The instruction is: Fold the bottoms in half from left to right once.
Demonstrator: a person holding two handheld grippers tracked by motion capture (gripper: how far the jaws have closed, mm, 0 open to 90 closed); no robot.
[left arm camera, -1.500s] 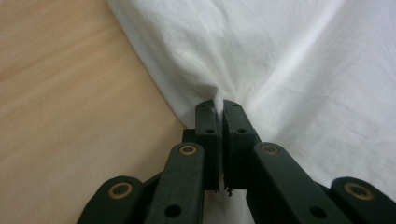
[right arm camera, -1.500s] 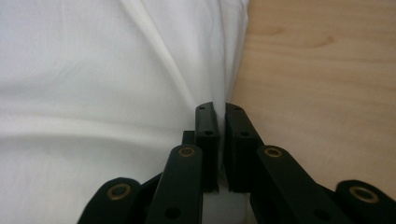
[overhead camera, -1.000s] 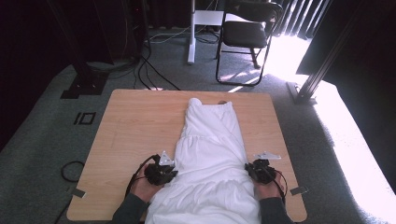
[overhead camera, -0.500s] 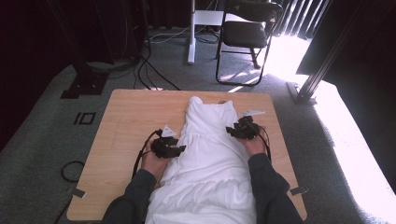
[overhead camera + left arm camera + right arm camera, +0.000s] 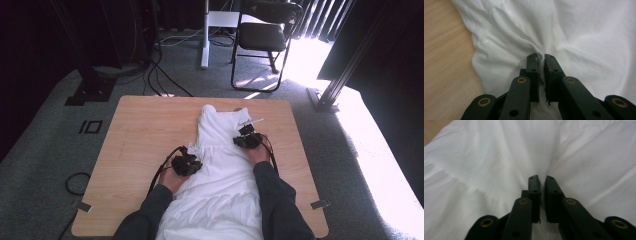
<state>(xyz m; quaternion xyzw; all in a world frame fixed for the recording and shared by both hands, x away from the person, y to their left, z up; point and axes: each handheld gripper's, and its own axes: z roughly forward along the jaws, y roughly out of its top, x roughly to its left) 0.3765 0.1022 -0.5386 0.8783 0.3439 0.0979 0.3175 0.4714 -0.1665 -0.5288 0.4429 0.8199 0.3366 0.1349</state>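
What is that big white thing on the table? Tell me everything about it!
The white garment looks like a dress of thin, soft cloth. It lies flat and lengthwise on the wooden table, narrow top far away, wide skirt toward the person and over the near edge. It is wrinkled, gathered at the waist. The left gripper and right gripper each pinch a fold.

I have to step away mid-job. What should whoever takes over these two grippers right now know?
Left gripper: jaws just closed, pinching a fold of the white garment at its left edge.
Right gripper: jaws just closed on the cloth farther up, right side.
Garment lies lengthwise on the wooden table, near end hanging over the front edge.
Done: both grips taken.
Left: probably folding; no fold across it visible yet.
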